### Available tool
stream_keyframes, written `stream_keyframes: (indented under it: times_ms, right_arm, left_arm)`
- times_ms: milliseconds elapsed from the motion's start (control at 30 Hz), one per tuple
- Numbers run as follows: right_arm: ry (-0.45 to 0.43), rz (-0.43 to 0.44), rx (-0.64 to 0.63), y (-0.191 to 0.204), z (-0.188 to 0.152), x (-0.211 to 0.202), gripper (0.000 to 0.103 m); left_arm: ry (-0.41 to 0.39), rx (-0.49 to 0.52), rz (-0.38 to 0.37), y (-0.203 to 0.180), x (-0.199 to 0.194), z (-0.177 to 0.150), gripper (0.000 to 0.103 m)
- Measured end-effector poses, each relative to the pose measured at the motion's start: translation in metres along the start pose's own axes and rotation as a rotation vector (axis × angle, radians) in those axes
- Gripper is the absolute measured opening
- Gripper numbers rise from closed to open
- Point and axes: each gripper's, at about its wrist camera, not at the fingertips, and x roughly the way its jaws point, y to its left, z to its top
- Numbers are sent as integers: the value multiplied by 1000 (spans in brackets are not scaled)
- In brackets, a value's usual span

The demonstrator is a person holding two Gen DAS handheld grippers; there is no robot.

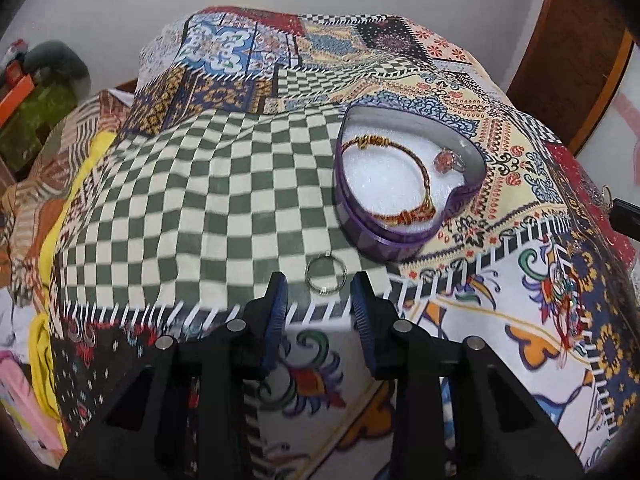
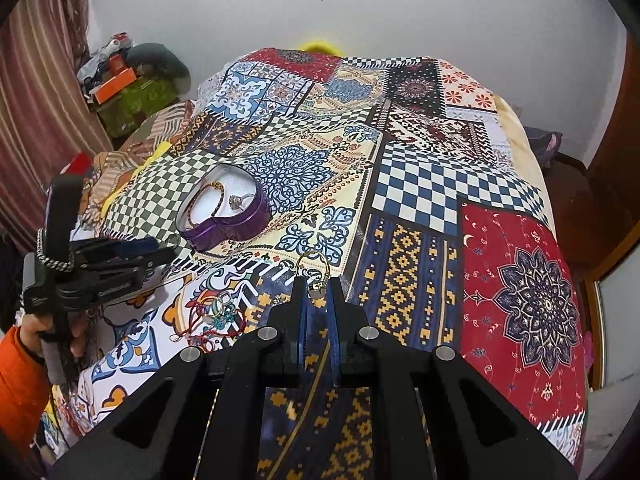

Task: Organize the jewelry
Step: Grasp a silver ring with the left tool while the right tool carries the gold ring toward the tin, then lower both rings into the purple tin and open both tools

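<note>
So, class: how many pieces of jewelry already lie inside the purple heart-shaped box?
2: a red-and-gold bracelet curving across the white lining, and a ring with a pink stone by the right wall of the box. Nothing else shows inside.

Earring [image 2: 313,276] partly hidden between fingers [image 2: 298,292]

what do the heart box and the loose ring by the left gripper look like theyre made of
Heart box: probably tin or thin metal, glossy purple wall with a shiny silvery inner rim; white foam-like pad inside. Loose ring: looks like thin silver-toned metal wire, judging by its bright glints, lying on the checked cloth in front of the open left gripper.
</note>
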Motion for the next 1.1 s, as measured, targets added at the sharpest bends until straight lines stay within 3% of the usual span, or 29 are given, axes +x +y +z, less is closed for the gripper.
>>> stream_keyframes:
  times_ms: [100,400,800,1100]
  right_arm:
    - [4,5,-8,1,2,4,8]
    - [-8,19,-25,9,12,2,8]
    - [-78,59,-54,39,40,-14,8]
    - [-129,75,-84,59,61,-20,8]
  left_arm:
    - [-13,29,2,-4,1,1,21]
    - [-50,30,-8,-5,-15,-1,21]
    - [-210,37,-25,-13,-84,21,21]
    - [-293,34,-37,-14,-111,43,21]
